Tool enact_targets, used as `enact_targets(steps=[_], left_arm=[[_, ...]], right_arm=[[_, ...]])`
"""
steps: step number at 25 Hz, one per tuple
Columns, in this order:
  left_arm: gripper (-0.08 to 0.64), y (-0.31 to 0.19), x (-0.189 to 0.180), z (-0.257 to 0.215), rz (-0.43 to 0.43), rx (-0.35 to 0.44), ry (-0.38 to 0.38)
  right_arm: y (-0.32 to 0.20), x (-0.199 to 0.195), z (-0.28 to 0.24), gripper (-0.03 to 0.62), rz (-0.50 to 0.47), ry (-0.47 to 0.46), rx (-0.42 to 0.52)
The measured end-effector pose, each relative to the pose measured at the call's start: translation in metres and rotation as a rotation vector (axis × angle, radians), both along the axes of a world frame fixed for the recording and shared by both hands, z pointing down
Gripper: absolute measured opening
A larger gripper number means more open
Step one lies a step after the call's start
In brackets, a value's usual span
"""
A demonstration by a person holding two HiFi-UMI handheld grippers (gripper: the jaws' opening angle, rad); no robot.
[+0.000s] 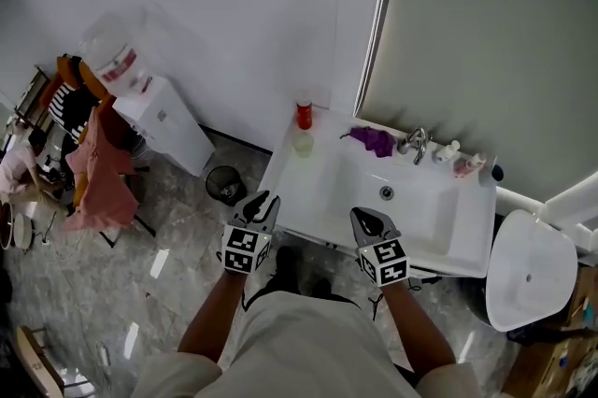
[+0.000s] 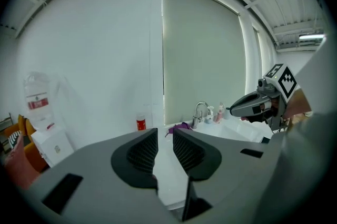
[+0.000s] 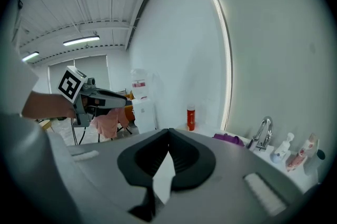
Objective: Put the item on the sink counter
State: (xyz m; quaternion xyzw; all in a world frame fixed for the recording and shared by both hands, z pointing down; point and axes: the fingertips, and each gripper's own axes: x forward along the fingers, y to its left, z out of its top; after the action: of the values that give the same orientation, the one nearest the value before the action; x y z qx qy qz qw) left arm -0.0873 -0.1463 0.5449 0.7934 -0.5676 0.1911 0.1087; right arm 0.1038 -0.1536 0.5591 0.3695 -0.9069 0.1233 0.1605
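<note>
On the white sink counter [image 1: 313, 186], a red bottle [image 1: 304, 114] stands at the far left corner, with a pale cup [image 1: 302, 142] just in front of it. The red bottle [image 2: 141, 123] shows beyond my left jaws, and the red bottle [image 3: 190, 118] also stands past my right jaws. My left gripper [image 1: 263, 200] hovers at the counter's near left edge; its jaws stand a narrow gap apart with nothing between them [image 2: 165, 136]. My right gripper [image 1: 365, 215] hangs over the counter's front edge, its fingertips touching and empty [image 3: 168, 133].
A purple cloth [image 1: 373, 140], a faucet [image 1: 418, 144] and small bottles [image 1: 458, 158] line the back of the basin. A toilet [image 1: 528, 265] stands to the right. A water dispenser [image 1: 163, 120], a black bin [image 1: 225, 184] and a chair draped with clothes [image 1: 89, 158] are on the left.
</note>
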Motion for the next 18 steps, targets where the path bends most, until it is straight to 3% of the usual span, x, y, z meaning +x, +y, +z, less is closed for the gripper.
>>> enact_targets(steps=[8, 18], left_arm=[[0.052, 0.037, -0.026, -0.012, -0.042, 0.022, 0.0], [0.008, 0.048, -0.065, -0.026, -0.02, 0.03, 0.016]], right_arm=[[0.019, -0.024, -0.011, 0.011, -0.04, -0.005, 0.033], [0.019, -0.051, -0.035, 0.011, 0.013, -0.049, 0.078]])
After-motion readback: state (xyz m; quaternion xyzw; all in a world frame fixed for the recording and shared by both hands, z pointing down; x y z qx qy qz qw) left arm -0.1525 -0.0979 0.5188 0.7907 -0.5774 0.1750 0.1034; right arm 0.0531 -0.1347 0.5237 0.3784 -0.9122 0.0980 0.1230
